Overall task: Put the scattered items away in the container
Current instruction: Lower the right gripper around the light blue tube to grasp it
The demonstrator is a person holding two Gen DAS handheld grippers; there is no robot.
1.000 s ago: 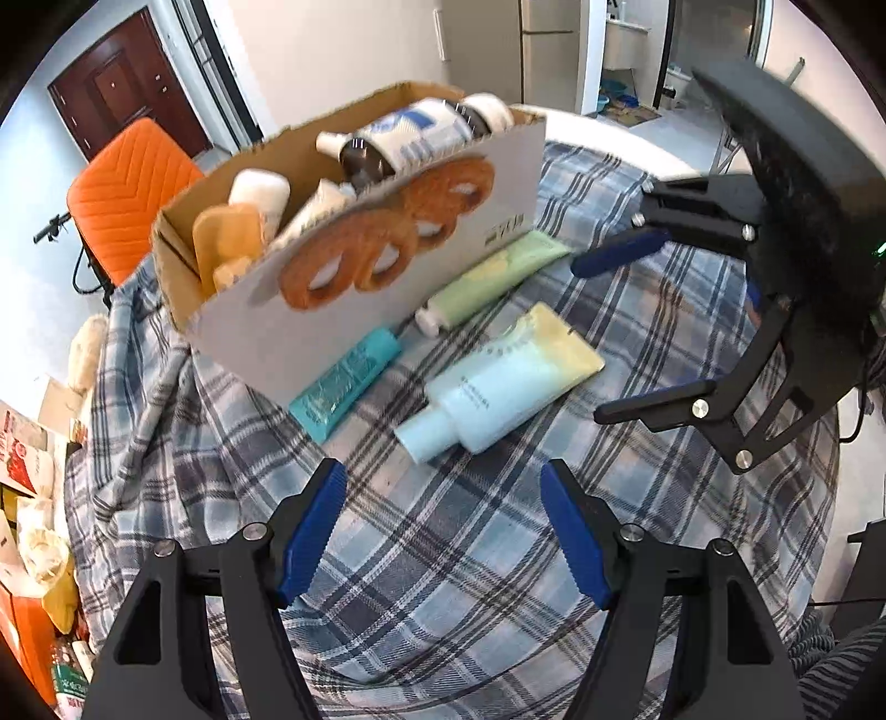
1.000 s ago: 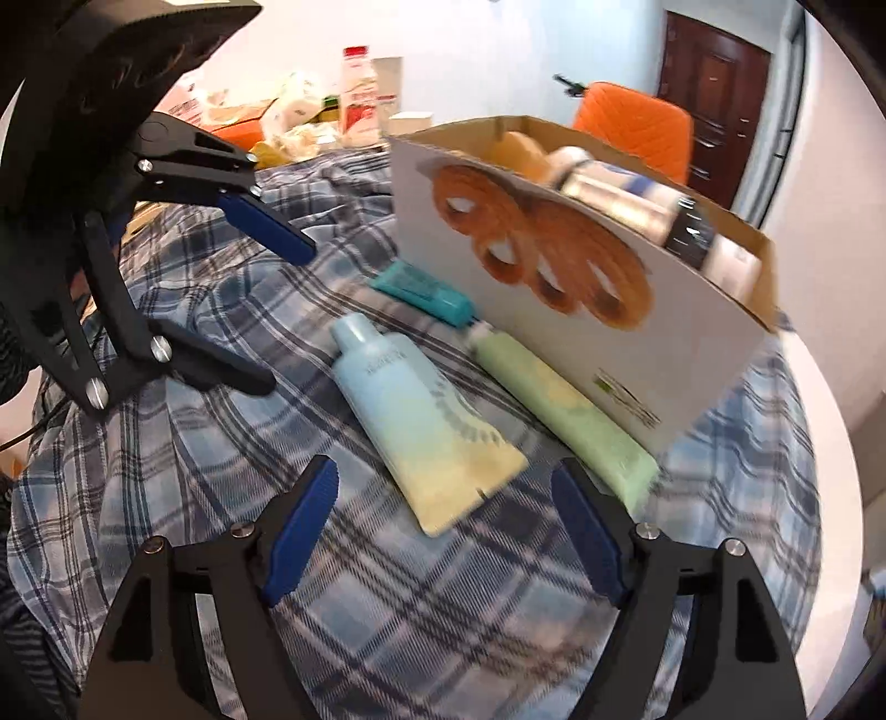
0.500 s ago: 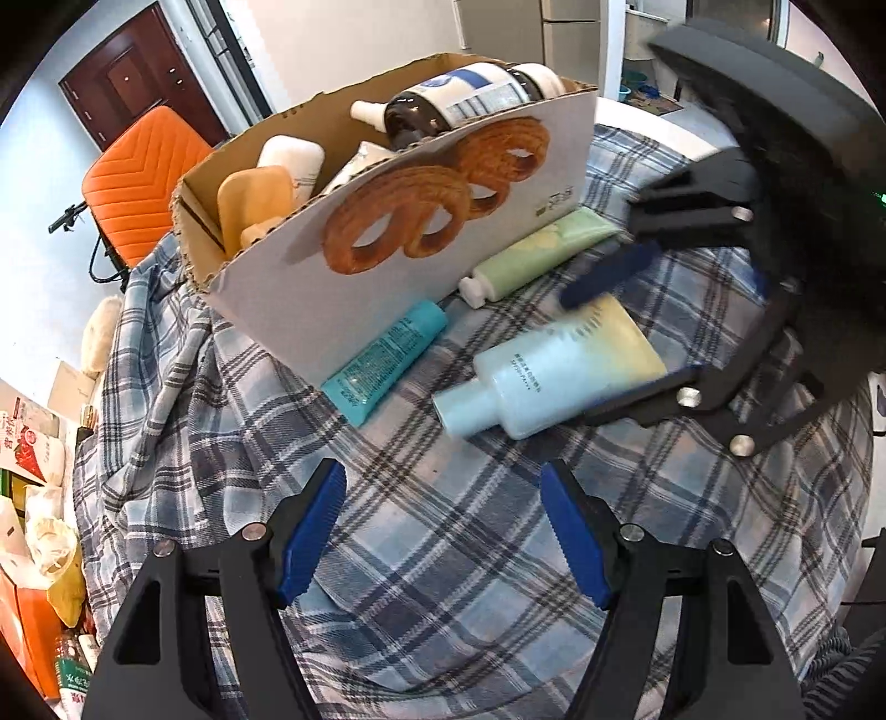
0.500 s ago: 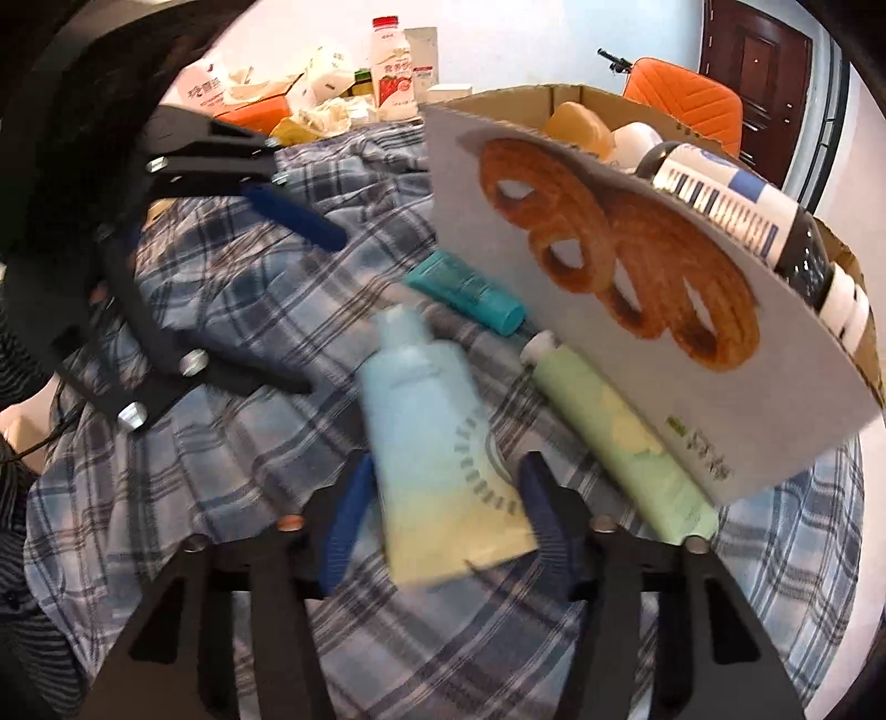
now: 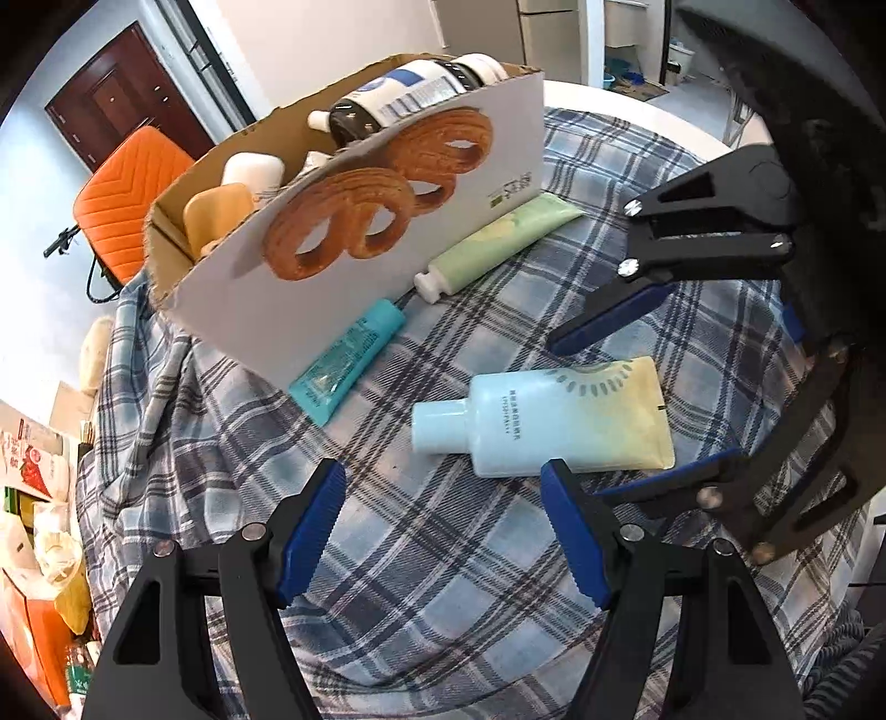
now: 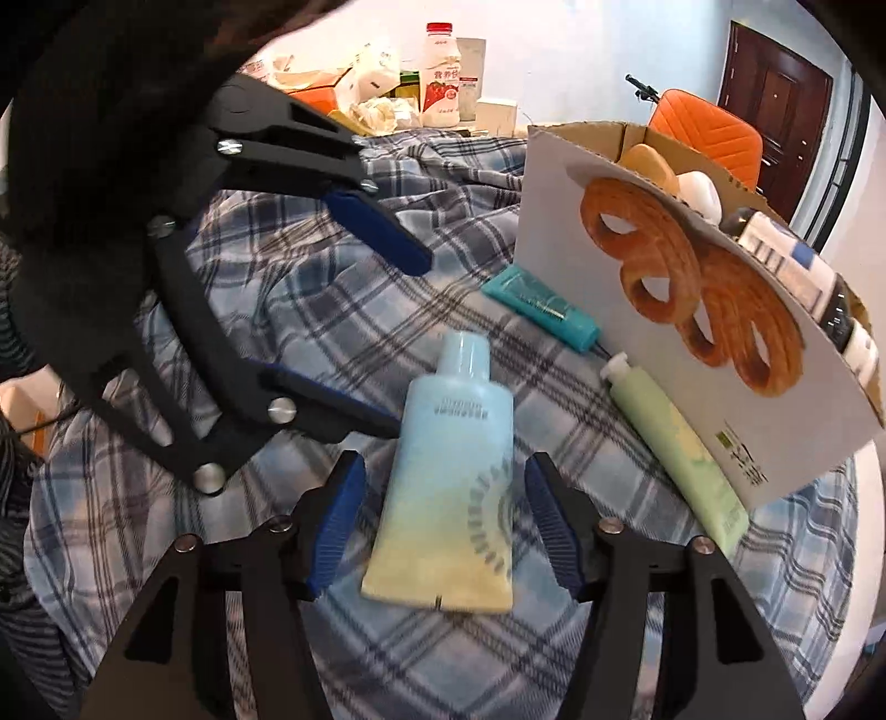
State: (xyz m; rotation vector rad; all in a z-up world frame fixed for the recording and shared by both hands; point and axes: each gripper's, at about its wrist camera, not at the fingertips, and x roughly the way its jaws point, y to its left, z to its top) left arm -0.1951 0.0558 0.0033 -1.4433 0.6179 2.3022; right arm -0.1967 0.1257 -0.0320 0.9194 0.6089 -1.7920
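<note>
My right gripper opening, fingers straddling blue-yellow tube near cardboard box, pads not touching; left gripper fingers apart, empty.

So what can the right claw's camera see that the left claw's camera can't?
Only the right view: a milk bottle among clutter behind the table.

Only the left view: a fridge through a doorway.

Both: the cardboard box, blue-yellow tube, teal tube, green tube and orange chair. The right claw is opening around the blue-yellow tube.
</note>
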